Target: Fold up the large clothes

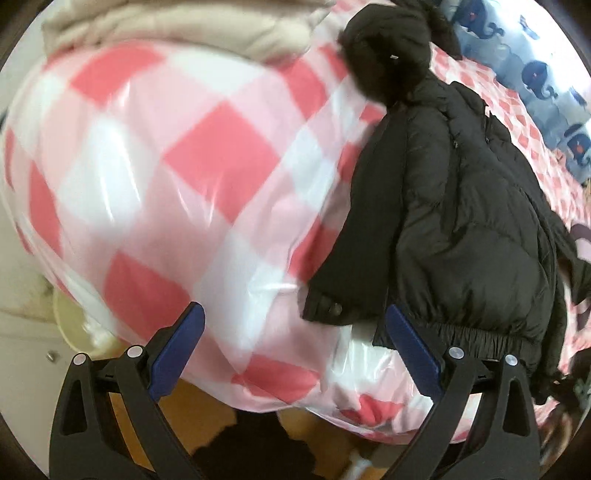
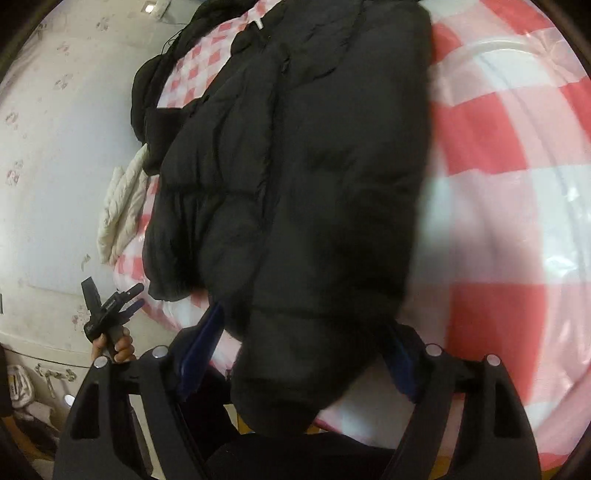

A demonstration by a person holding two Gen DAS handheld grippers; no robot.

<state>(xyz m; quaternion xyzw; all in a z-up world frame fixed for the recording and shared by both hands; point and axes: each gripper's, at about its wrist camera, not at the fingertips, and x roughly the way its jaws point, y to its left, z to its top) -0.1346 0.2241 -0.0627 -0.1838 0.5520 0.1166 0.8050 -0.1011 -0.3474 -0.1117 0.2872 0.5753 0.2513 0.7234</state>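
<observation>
Two sets of jaws are hovering over one black puffer jacket [image 1: 454, 206], which is lying on a bed covered in a pink-and-white checked sheet under clear plastic [image 1: 177, 166]. From my left gripper [image 1: 295, 350] I am seeing the jaws standing wide apart with nothing between the pads; one blue pad [image 1: 413, 354] is sitting just at the elastic hem [image 1: 472, 332], and a folded-in sleeve cuff [image 1: 325, 306] is lying beside it. To do this step well, I judge I should be closing on the hem's corner, taking both layers of the puffy cloth so it does not slide out, and lifting evenly with the other side. This view is also showing the hood [image 1: 388, 48] at the far end, a beige quilt [image 1: 184, 26] beyond the sheet and a blue patterned pillow [image 1: 535, 81], none of which the other camera is catching. From my right gripper [image 2: 306, 354] the jaws are likewise standing apart, with the padded bulk of the jacket [image 2: 295, 184] bulging down between them; the pads are not pressing on it as far as I can tell, since the right pad is partly hidden. Only this view is showing the person's hand [image 2: 118, 347] holding the left gripper [image 2: 110, 306] off the bed's edge, a cream knitted cloth [image 2: 122, 206] tucked beside the jacket, and the pale wall [image 2: 55, 147].
</observation>
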